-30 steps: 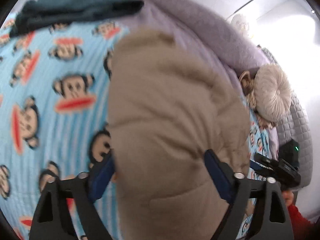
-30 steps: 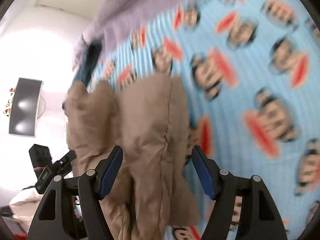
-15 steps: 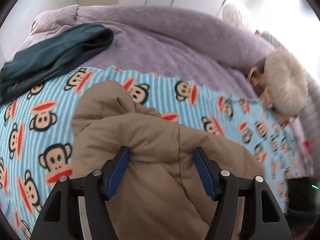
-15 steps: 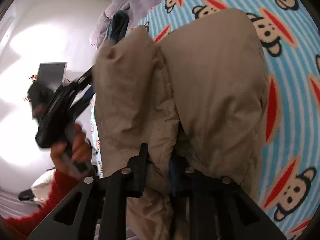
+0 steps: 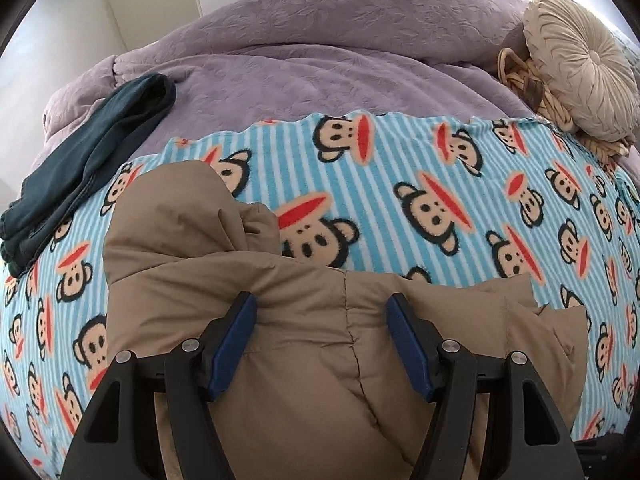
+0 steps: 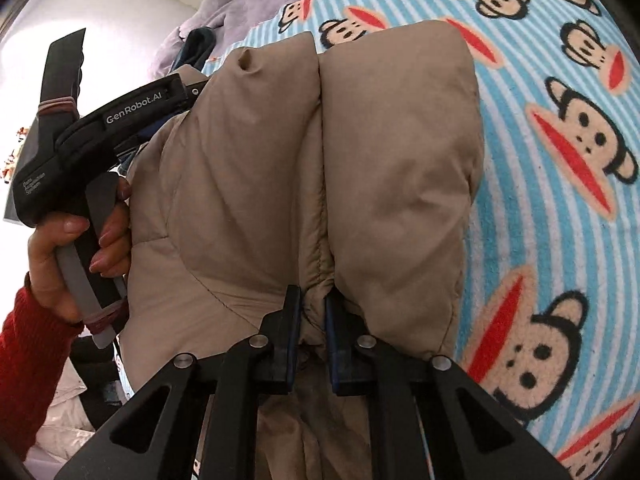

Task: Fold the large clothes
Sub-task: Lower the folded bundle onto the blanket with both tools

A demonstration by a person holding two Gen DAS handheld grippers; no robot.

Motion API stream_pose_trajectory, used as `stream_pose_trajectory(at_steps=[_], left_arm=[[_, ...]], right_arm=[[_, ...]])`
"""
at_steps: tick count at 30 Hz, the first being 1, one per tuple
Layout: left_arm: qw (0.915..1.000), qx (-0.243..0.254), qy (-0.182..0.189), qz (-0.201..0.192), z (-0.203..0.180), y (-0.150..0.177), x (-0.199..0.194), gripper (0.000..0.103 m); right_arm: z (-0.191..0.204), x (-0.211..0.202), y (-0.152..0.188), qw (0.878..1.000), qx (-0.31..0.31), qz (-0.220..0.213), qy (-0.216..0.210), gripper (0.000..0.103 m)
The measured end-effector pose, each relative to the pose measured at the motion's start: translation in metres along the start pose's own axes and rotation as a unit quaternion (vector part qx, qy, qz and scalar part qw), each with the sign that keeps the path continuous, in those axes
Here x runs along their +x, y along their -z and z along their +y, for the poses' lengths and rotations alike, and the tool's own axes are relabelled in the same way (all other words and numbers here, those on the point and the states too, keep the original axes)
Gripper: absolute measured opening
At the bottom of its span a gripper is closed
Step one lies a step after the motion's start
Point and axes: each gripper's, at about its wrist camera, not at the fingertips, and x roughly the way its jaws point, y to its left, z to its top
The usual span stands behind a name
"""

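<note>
A tan padded jacket (image 5: 256,300) lies bunched on a blue striped monkey-print blanket (image 5: 460,184). In the left wrist view my left gripper (image 5: 322,312) is open, its blue-padded fingers (image 5: 232,340) spread over the jacket's top fold without pinching it. In the right wrist view the jacket (image 6: 360,152) is folded into two puffy lobes, and my right gripper (image 6: 312,308) is shut on the jacket's near edge at the seam between them. The left gripper's body and the hand holding it show at the left of that view, against the jacket's side.
A dark teal folded garment (image 5: 88,160) lies at the blanket's far left. A purple quilt (image 5: 320,40) covers the bed behind. A round beige cushion (image 5: 580,68) and a rope-like object (image 5: 528,80) sit at the far right. A red sleeve (image 6: 32,356) is at the left.
The jacket has come down from the air onto the blanket. My right gripper closed on its near edge. My left gripper stayed open and drew back, showing more blanket.
</note>
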Motion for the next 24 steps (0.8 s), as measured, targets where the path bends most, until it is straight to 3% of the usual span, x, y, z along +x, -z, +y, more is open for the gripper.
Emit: stream_pose_trajectory(at_steps=[9, 13, 16, 20, 24], left_arm=[[0.9998, -0.014, 0.009, -0.005, 0.013, 0.013, -0.053, 0.069], [0.9988, -0.040, 0.013, -0.023, 0.032, 0.046, -0.090, 0.069], [0.9986, -0.053, 0.002, -0.007, 0.042, 0.081, -0.096, 0.069], [0.9973, -0.073, -0.005, 0.002, 0.051, 0.108, -0.089, 0.077], [0.9955, -0.095, 0.003, 0.004, 0.054, 0.109, -0.083, 0.082]], right_arm=[[0.014, -0.001, -0.002, 1.000, 0.006, 0.005, 0.025, 0.011], [0.020, 0.007, -0.008, 1.000, 0.005, 0.002, 0.027, 0.011], [0.023, 0.004, -0.009, 0.999, 0.021, 0.001, 0.035, 0.012], [0.054, -0.040, -0.006, 0.993, -0.018, -0.073, 0.088, 0.012], [0.081, -0.072, -0.023, 0.984, -0.045, -0.145, 0.094, 0.012]])
